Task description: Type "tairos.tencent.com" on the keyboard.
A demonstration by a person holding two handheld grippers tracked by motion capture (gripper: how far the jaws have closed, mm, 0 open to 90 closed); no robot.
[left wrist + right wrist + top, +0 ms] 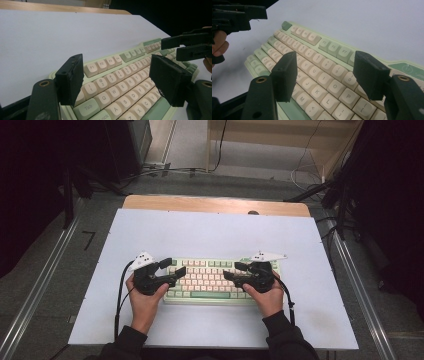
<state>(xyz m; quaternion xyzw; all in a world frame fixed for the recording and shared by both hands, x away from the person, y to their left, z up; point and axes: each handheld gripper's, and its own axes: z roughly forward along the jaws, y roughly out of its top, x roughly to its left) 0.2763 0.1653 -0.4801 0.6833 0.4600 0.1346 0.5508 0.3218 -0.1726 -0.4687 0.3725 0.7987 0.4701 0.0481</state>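
Observation:
A pale green keyboard (207,281) with cream and green keys lies on the white mat, near the person's side. My left gripper (173,266) hovers over its left end, jaws wide apart with nothing between them; in the left gripper view the gripper (116,77) hangs above the number and letter rows of the keyboard (117,87). My right gripper (233,270) stands over the right end, pointing left, also open and empty. In the right gripper view the gripper (325,73) sits above the keyboard's (312,67) right-hand letter keys, and the left gripper (234,16) shows at the top left.
A white mat (210,232) covers most of the wooden table (215,204). Metal rails run along the floor on both sides, and cables lie on the floor beyond the table's far edge. The other gripper (190,46) shows at the right of the left gripper view.

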